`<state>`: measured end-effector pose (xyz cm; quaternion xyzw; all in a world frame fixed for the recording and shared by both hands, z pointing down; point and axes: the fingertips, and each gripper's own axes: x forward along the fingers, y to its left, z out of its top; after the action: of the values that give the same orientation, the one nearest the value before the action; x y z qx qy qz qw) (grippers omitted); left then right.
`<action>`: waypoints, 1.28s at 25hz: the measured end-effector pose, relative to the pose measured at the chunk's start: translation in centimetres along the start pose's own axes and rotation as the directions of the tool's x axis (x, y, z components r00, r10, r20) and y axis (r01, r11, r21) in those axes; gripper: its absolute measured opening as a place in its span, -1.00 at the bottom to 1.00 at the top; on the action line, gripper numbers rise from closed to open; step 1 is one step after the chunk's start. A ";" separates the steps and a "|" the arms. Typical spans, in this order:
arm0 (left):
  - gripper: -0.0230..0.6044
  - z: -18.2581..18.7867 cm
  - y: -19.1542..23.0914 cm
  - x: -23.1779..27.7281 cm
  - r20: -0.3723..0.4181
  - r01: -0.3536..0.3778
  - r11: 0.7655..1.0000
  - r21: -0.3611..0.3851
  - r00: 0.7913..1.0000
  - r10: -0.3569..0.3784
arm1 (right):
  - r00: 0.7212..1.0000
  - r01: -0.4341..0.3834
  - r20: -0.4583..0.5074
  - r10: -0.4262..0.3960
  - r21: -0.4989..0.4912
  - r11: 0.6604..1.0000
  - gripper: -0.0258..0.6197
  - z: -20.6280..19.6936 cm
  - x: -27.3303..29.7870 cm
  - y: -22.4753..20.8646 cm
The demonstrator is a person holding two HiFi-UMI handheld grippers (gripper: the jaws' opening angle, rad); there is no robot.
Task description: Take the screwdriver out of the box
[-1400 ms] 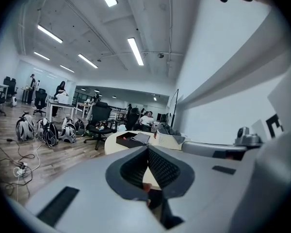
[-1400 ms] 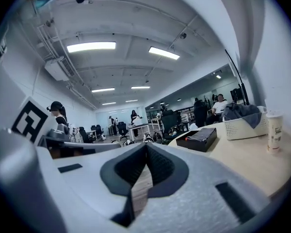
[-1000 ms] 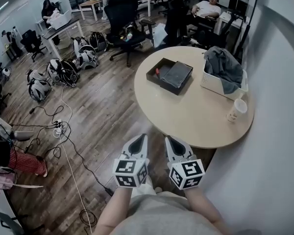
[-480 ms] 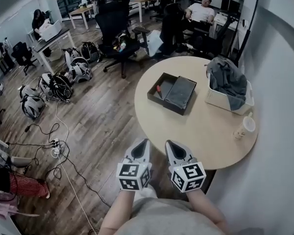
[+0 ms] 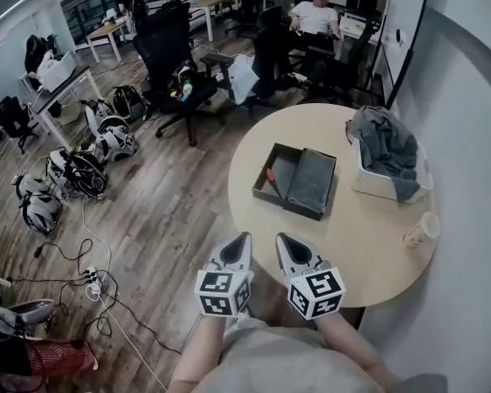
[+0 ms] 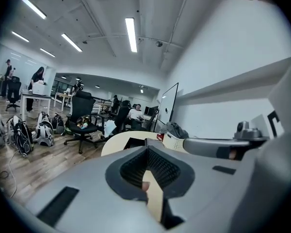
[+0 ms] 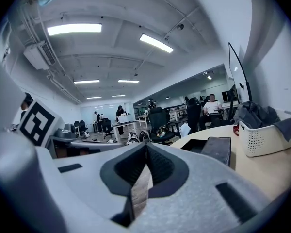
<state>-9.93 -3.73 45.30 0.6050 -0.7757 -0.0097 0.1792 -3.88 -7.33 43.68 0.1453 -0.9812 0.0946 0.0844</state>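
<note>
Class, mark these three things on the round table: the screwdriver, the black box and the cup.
screwdriver (image 5: 271, 177), head view, on its red handle.
black box (image 5: 288, 164), head view, on the bare floor of its open compartment.
cup (image 5: 421, 229), head view, on its side wall.

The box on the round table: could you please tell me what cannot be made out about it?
Head view: the screwdriver is too small to show its tip.
Head view: a dark grey panel covers the right half of the box; anything beneath is hidden.
Right gripper view: the box's near wall hides its inside.
</note>
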 end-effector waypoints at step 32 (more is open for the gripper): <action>-0.91 1.8 12.4 15.6 -0.162 0.220 0.975 0.037 0.964 -0.212 | 0.967 0.249 -0.072 -0.244 0.066 0.966 -0.92 -0.3 17.3 -7.3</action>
<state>-25.25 -15.49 50.67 0.6895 -0.6886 0.0399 0.2211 -17.94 -18.82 48.49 0.2661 -0.9481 0.1245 0.1213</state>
